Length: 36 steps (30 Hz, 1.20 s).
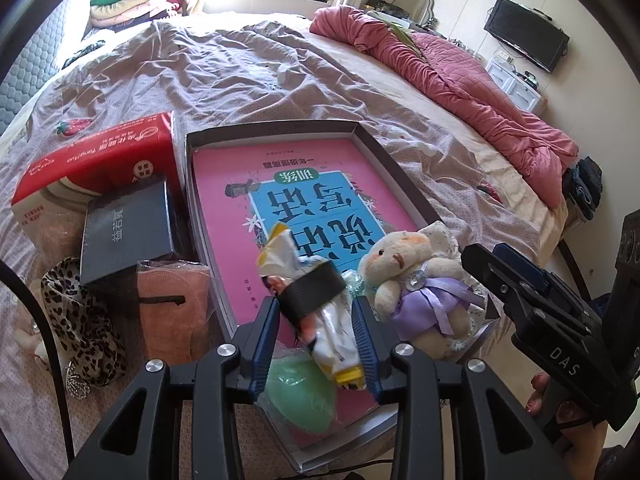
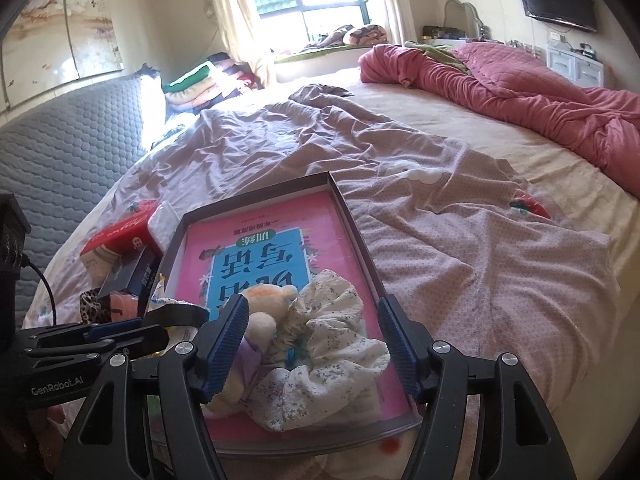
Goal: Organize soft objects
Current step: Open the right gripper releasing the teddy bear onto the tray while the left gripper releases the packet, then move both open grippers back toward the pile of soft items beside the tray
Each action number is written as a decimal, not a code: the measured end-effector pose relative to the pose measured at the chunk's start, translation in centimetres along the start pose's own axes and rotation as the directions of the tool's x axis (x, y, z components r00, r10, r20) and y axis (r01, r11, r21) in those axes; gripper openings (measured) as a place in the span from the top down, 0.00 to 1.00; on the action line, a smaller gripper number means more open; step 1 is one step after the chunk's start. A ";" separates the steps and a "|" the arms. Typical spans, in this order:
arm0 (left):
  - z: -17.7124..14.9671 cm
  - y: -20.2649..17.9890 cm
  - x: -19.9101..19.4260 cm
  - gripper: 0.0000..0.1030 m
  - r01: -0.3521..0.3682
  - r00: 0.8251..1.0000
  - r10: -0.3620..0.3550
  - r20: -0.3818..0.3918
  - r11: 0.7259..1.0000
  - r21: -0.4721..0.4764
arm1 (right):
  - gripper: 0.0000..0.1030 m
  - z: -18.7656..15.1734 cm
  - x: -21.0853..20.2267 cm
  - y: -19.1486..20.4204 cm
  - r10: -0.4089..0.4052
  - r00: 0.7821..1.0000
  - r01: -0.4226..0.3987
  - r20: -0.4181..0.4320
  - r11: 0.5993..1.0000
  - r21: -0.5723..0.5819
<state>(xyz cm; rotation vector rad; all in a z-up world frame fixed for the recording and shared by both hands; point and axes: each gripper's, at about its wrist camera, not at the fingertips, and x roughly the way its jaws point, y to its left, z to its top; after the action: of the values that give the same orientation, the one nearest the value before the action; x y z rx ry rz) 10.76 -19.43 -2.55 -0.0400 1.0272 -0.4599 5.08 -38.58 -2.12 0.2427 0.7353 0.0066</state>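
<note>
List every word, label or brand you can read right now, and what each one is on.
"DAS": on the right gripper body, left wrist view.
"GenRobot.AI": on the left gripper body, right wrist view.
Pink book in the grey tray: large Chinese title, upside down, not reliably readable.
Red tissue pack: upside-down print, too blurred.
Dark box: pale characters, too small.
White packet between the left gripper's pads: print unreadable.

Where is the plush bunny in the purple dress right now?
The plush bunny lies inside the shallow box, at its near right corner on the pink book, beside the floral scrunchie; the open right gripper straddles both.
</note>
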 end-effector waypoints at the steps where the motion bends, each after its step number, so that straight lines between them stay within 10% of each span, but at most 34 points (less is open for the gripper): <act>1: 0.0 -0.1 -0.1 0.60 -0.005 1.000 0.005 0.003 1.000 0.004 | 0.33 0.0 -0.1 0.0 0.000 1.000 0.000 0.003 1.000 0.000; 36: -1.8 0.0 -4.8 0.29 -0.105 0.993 0.104 0.051 0.994 0.005 | 0.28 0.7 -2.2 1.9 -0.061 0.997 0.063 0.037 0.997 -0.042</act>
<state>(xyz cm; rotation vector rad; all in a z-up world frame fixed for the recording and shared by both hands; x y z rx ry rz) 7.18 -17.31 0.38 0.0092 0.9726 -0.3659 4.02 -37.11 0.26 0.1781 0.7058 -0.0409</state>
